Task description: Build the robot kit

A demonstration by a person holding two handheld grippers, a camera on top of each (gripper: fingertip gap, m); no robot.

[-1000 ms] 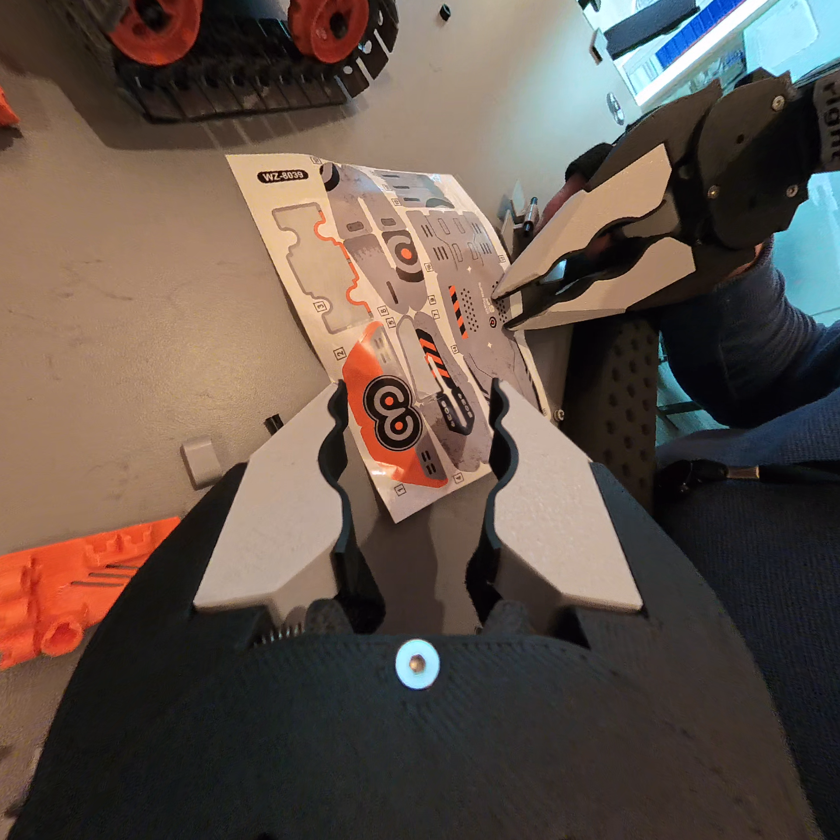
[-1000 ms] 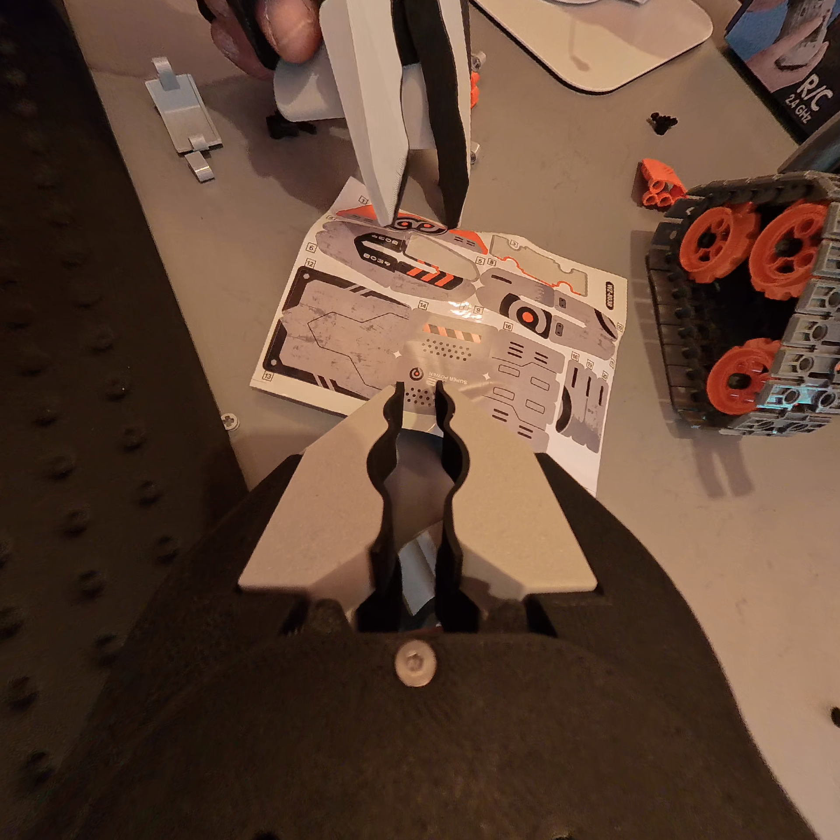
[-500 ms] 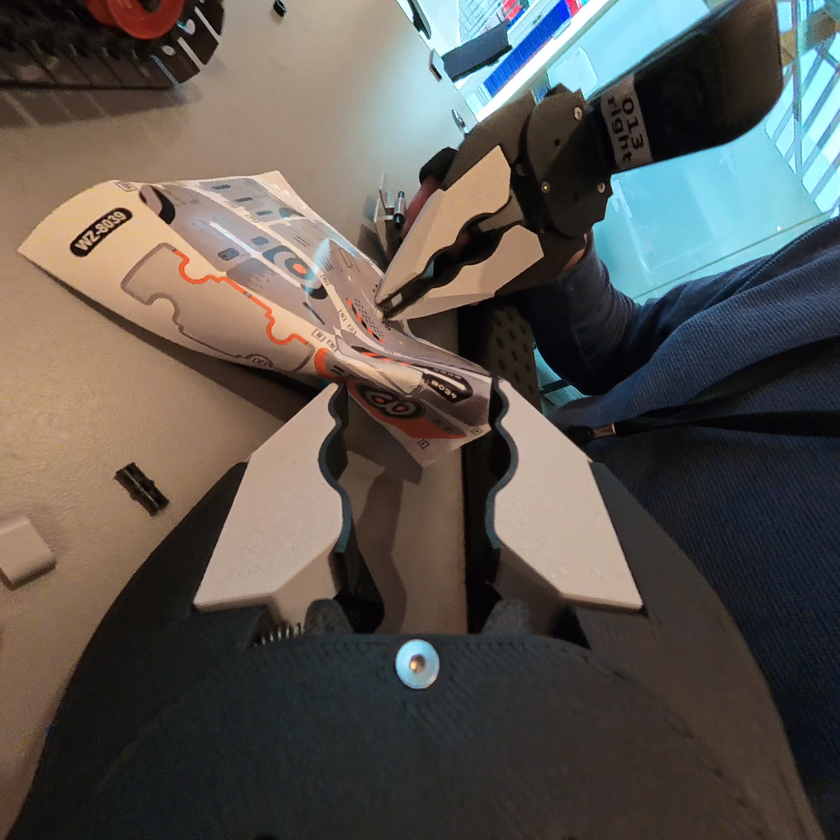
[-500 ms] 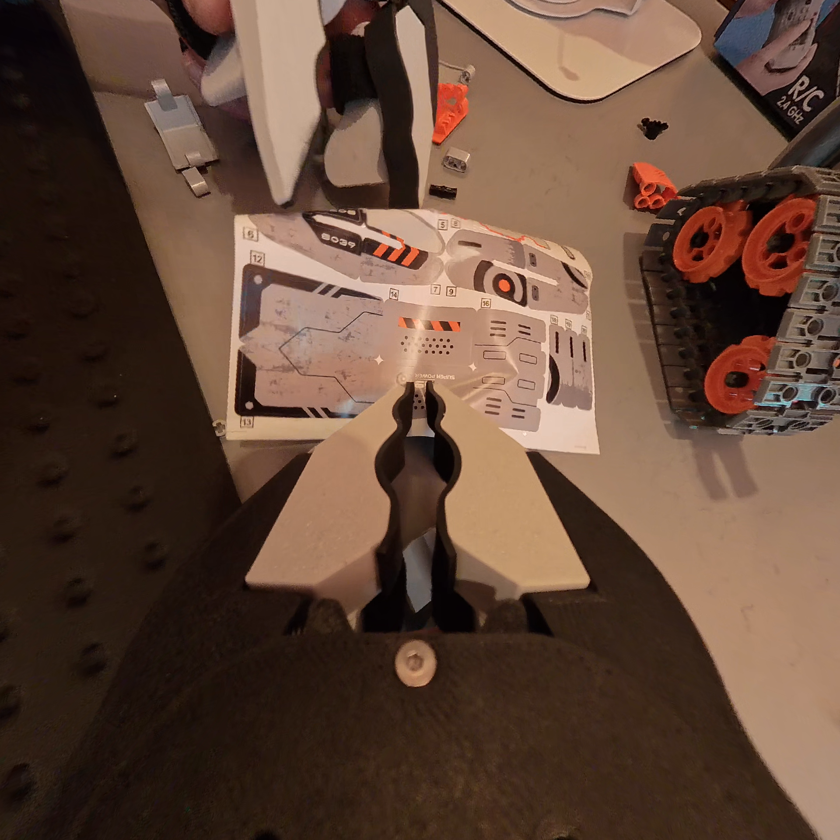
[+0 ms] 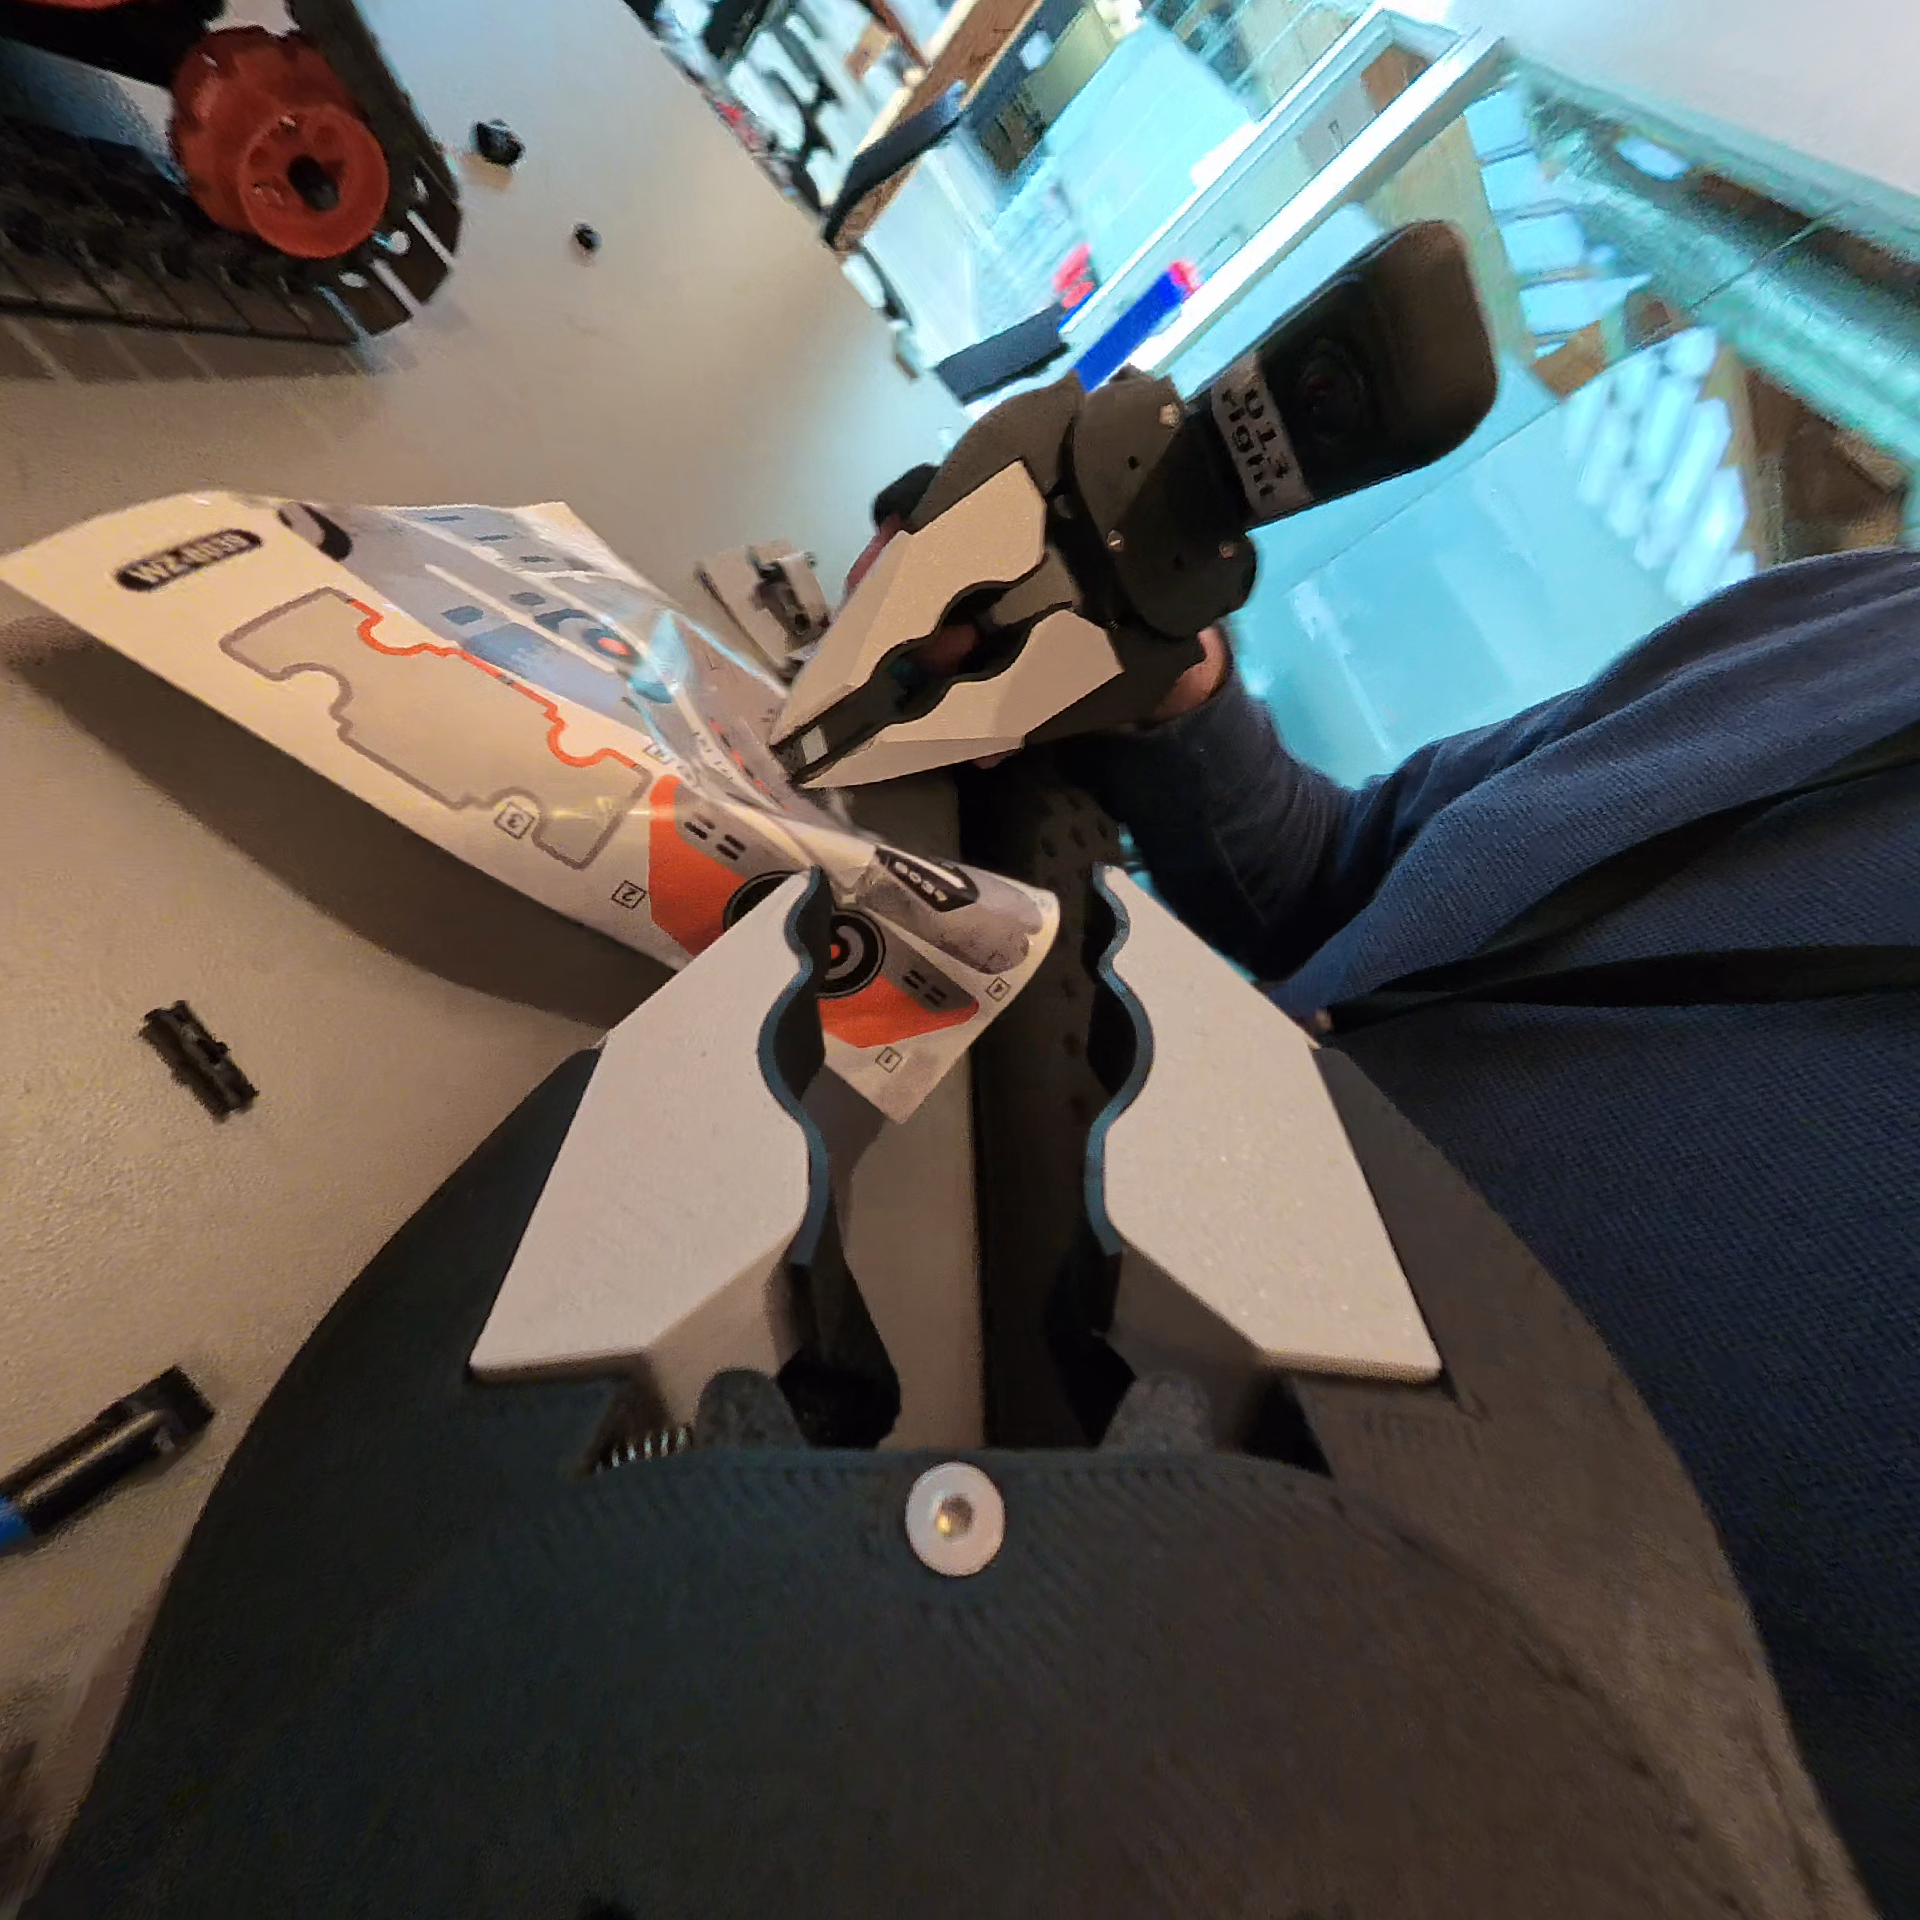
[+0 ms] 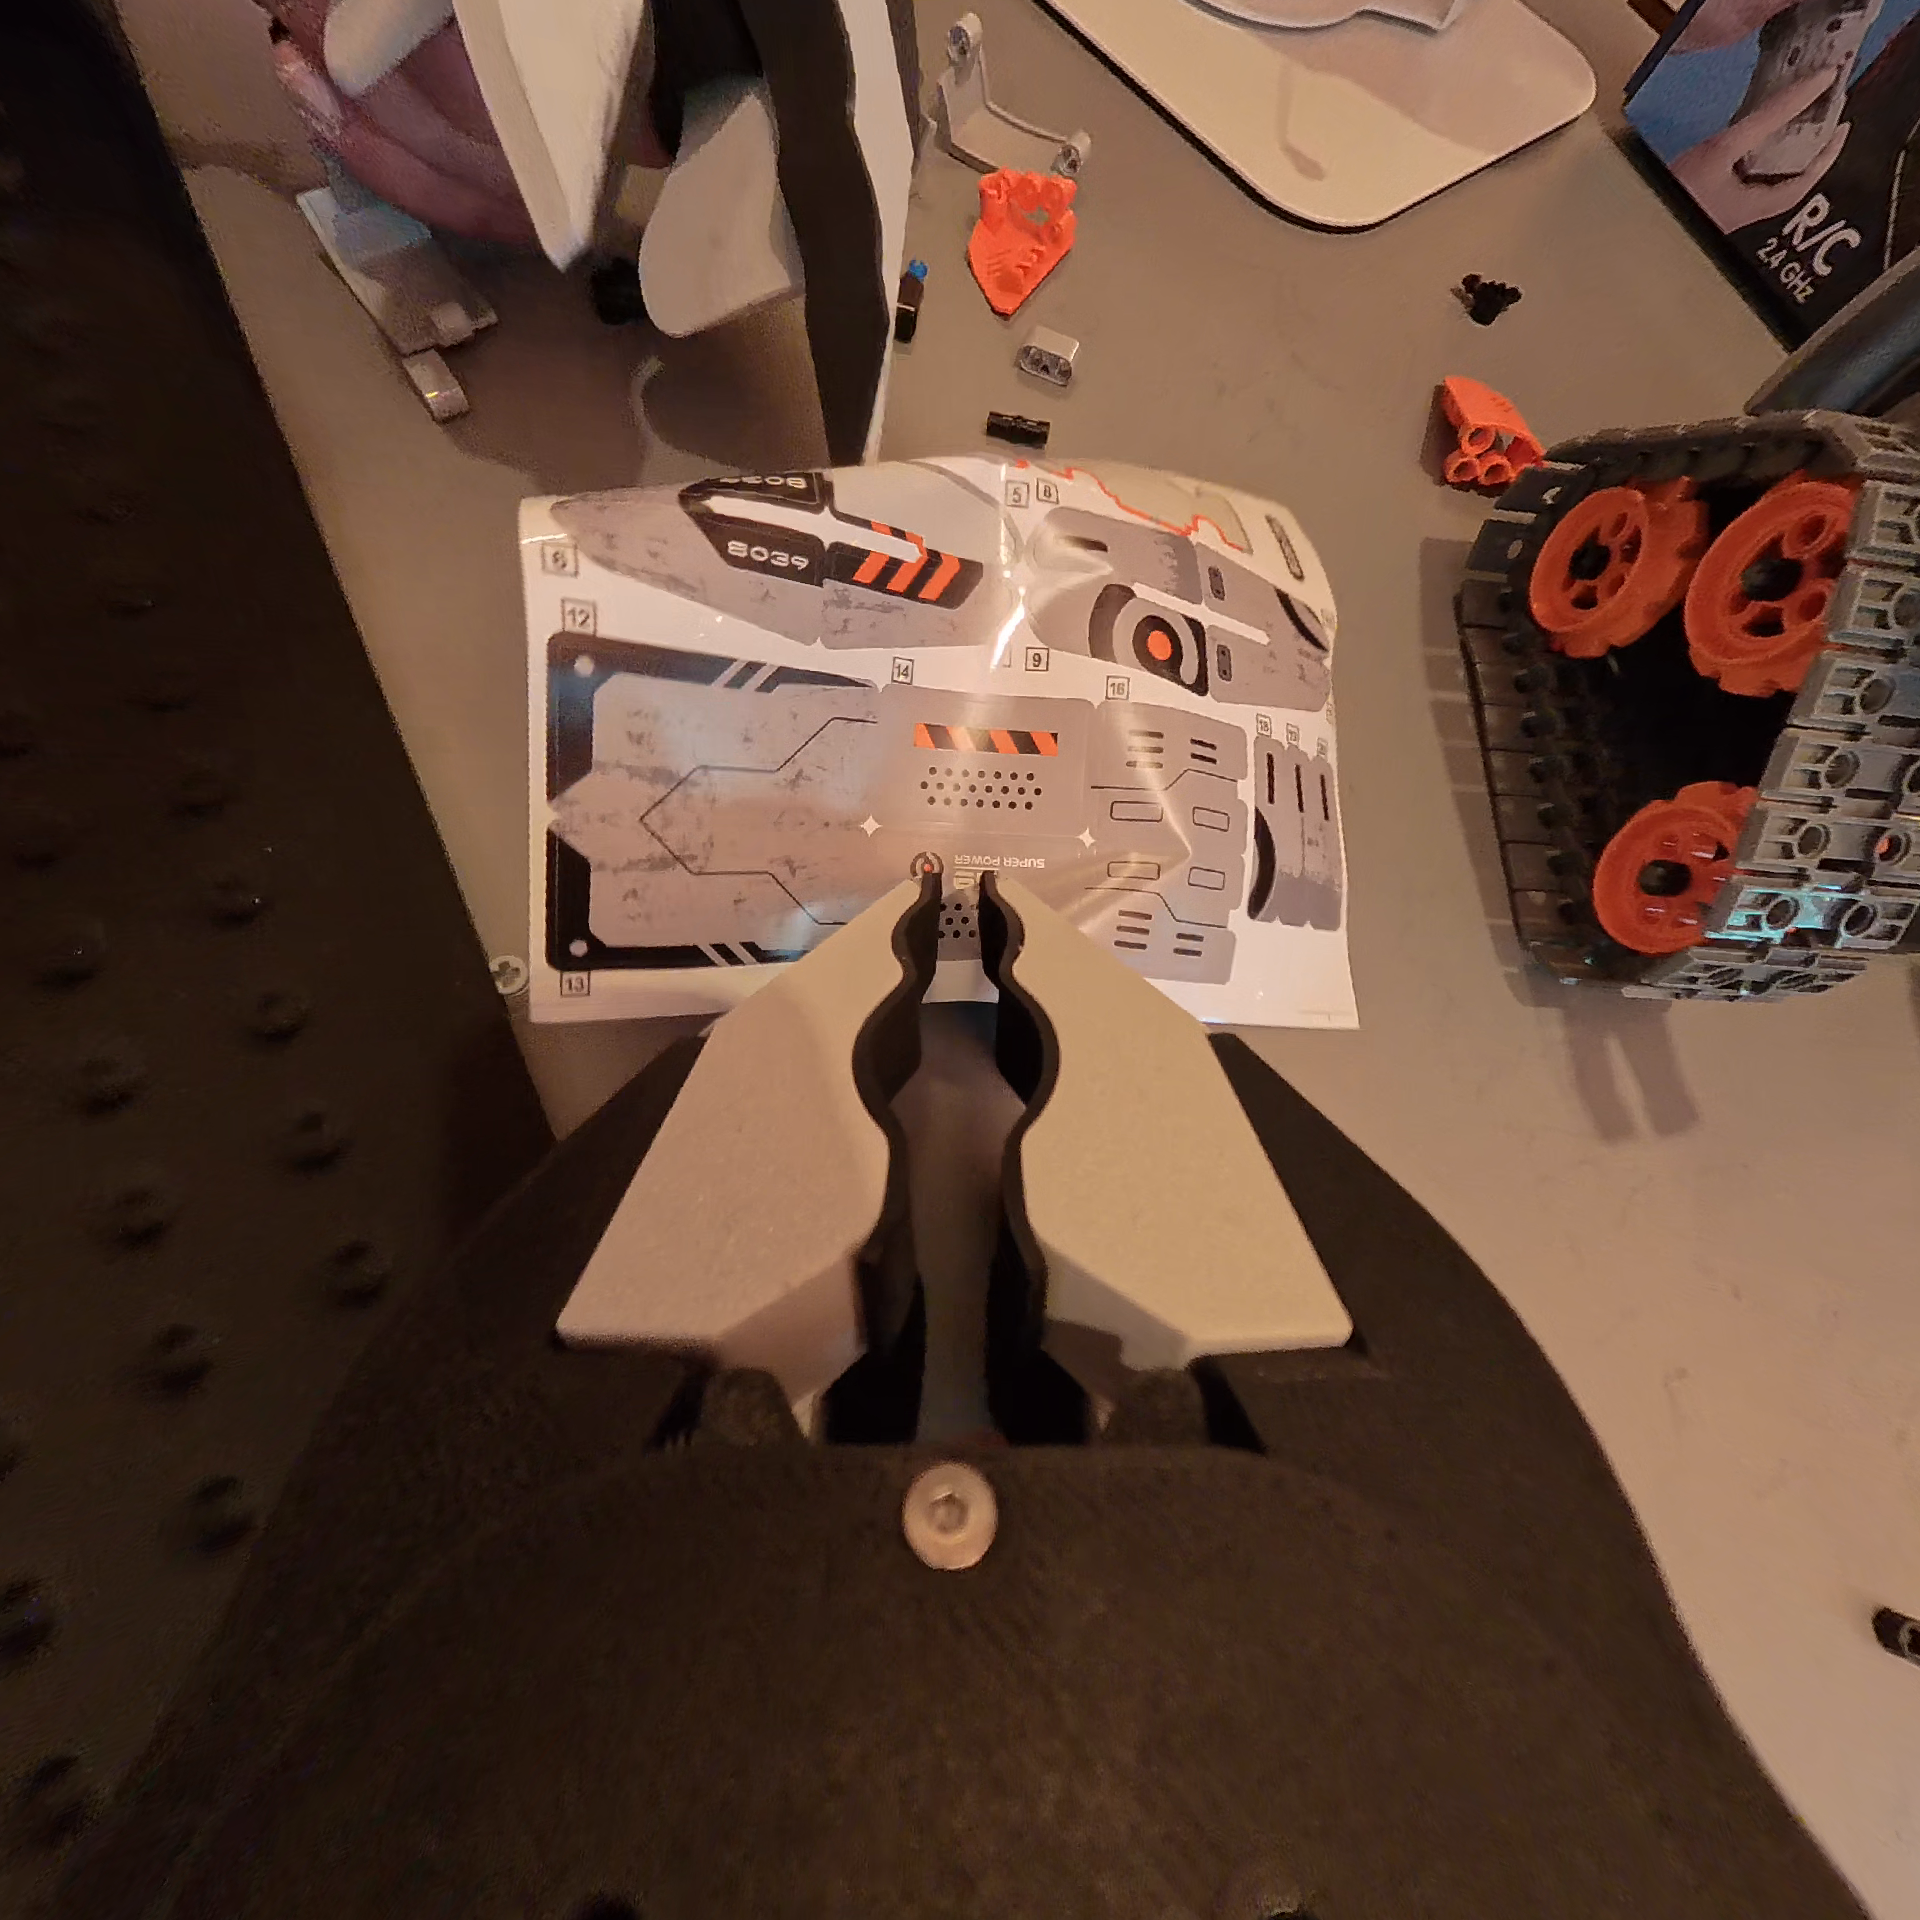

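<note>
A sticker sheet (image 6: 935,727) with grey, black and orange shapes is partly lifted off the grey table and curls upward. My right gripper (image 6: 956,888) is shut on its near edge. In the left wrist view the right gripper (image 5: 795,753) pinches the sheet (image 5: 416,707) at the table's edge. My left gripper (image 5: 954,894) is open. The sheet's loose corner hangs between its fingertips, close to the left finger. The left gripper (image 6: 707,312) also shows at the far side of the sheet in the right wrist view.
A tracked toy vehicle (image 6: 1704,707) with orange wheels stands right of the sheet. Small orange pieces (image 6: 1013,239), grey and black parts lie beyond it. A black studded mat (image 6: 208,935) borders the table. A person's blue sleeve (image 5: 1558,831) is on the right. The grippers' ends are close to 9 cm from one another. Left tips and right tips are each some 20 cm from the tracked toy vehicle (image 6: 1704,707).
The right gripper has shut on the sheet and raised its edge, so the sheet now curls off the table. The left gripper has tilted and stays open, its fingertips still around the sheet's corner.
</note>
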